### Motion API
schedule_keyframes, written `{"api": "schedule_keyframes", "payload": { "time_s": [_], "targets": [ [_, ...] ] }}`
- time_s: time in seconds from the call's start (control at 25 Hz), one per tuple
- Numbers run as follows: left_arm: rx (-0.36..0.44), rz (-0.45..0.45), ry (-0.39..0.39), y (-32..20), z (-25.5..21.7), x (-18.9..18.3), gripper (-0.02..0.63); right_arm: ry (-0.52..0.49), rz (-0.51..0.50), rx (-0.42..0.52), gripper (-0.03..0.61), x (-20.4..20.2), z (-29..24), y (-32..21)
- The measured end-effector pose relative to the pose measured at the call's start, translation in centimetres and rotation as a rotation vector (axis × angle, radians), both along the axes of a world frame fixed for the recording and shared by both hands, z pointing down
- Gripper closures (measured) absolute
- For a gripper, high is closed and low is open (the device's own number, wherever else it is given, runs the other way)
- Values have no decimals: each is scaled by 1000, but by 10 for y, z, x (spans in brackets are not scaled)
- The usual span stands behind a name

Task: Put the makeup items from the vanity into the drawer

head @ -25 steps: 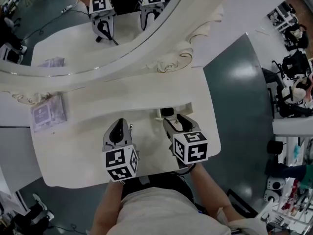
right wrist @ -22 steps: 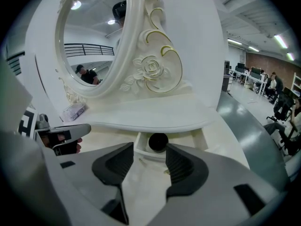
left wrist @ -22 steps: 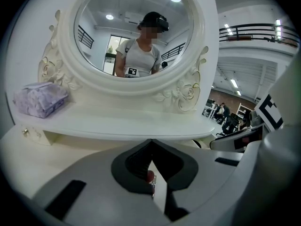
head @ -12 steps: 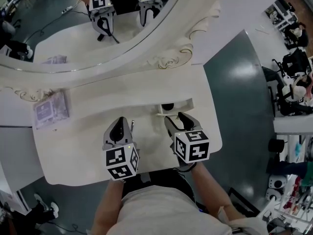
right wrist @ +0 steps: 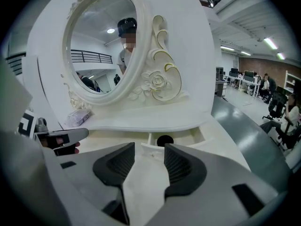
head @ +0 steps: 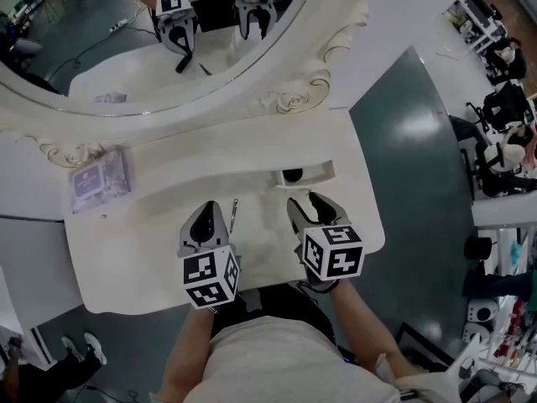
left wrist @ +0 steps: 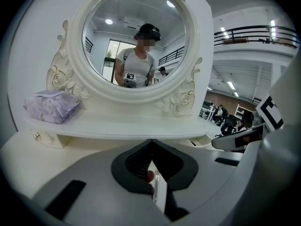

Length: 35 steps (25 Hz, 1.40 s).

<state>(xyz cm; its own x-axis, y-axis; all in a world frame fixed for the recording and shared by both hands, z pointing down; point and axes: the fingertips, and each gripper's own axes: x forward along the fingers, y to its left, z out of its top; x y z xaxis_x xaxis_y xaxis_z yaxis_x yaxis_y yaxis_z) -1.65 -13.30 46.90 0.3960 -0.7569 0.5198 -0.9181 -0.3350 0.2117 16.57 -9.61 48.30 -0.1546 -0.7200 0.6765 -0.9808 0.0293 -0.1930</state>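
Observation:
My left gripper (head: 206, 211) hovers over the front of the white vanity top (head: 151, 242), shut on a thin silvery makeup pen (head: 233, 213). In the left gripper view the pen (left wrist: 155, 191), with a reddish end, sits pinched between the closed jaws (left wrist: 151, 147). My right gripper (head: 304, 205) is open and empty, just in front of a small open drawer (head: 319, 172). A round black item (head: 292, 175) lies in that drawer. The right gripper view looks between the open jaws (right wrist: 149, 150) at the drawer front (right wrist: 151, 150) and the black item (right wrist: 165, 140).
A pale purple packet (head: 101, 180) lies on the raised shelf at the left, also in the left gripper view (left wrist: 51, 106). The ornate round mirror (head: 277, 99) rises behind the shelf and reflects both grippers. Grey floor (head: 411, 166) lies to the vanity's right.
The head view has drifted a little. The right gripper now sits slightly further back from the drawer front. The left gripper keeps its hold on the pen.

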Motion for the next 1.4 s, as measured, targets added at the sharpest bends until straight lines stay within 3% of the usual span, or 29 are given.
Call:
{"api": "schedule_keyframes", "payload": {
  "time_s": [0.56,1.0,1.4],
  "targets": [
    [57,31,12,28,-28,-24,611,-10,64,69,451,-25,-24,40],
    [97,65,-20,42,-43,-41,611,-37,104,113,532,-47,-32,62],
    [101,61,-7,47,-47,-43,611,-31,91,111,540,-48,-33,70]
  ]
}}
